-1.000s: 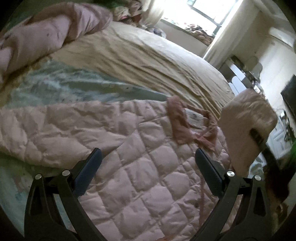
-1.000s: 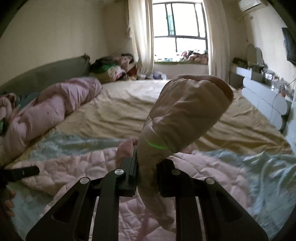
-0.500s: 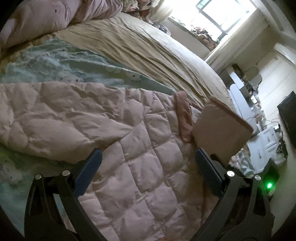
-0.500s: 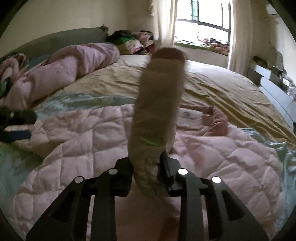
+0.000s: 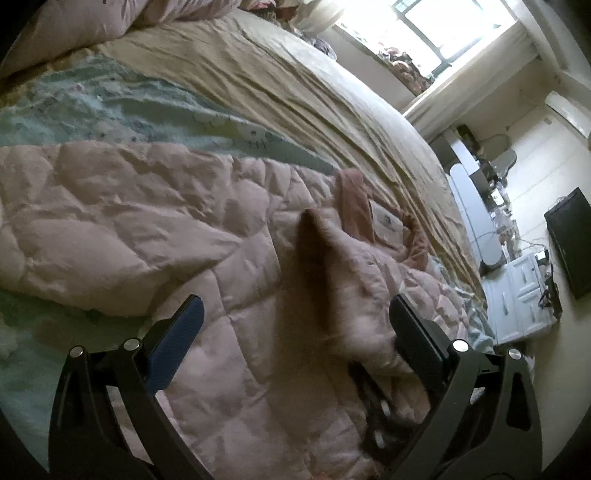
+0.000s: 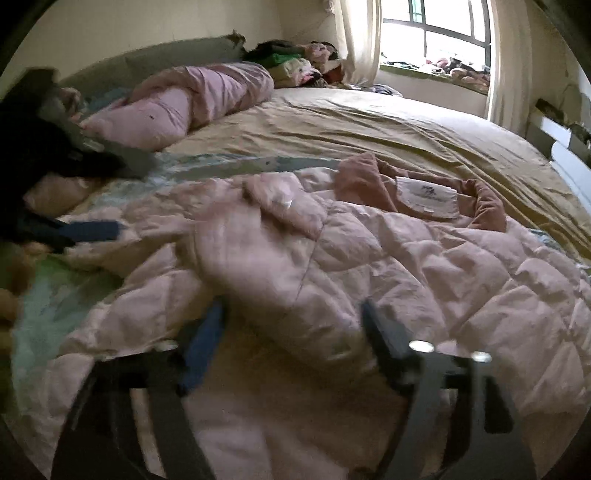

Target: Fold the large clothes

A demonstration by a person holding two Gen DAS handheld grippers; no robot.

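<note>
The right tongs (image 6: 291, 336) have just been spread, and the sleeve (image 6: 266, 266) is released between the jaws onto the pink quilted coat (image 5: 129, 221). The left tongs (image 5: 295, 325) are held spread above the coat. The sleeve should be laid flat before the next fold is gripped.

A quilted jacket (image 6: 406, 266) was spread across the near part of a bed (image 6: 406, 133), its collar (image 6: 369, 177) turned toward the window (image 6: 439, 33) behind. One sleeve (image 6: 258, 251) was laid over the jacket's body, between the parted jaws of the right gripper (image 6: 291, 332). The left gripper (image 5: 295, 317) was held above the jacket's near half. A rolled duvet (image 6: 192, 99) was left at the bed's far left, with heaped clothes (image 6: 295, 62) behind it.
</note>
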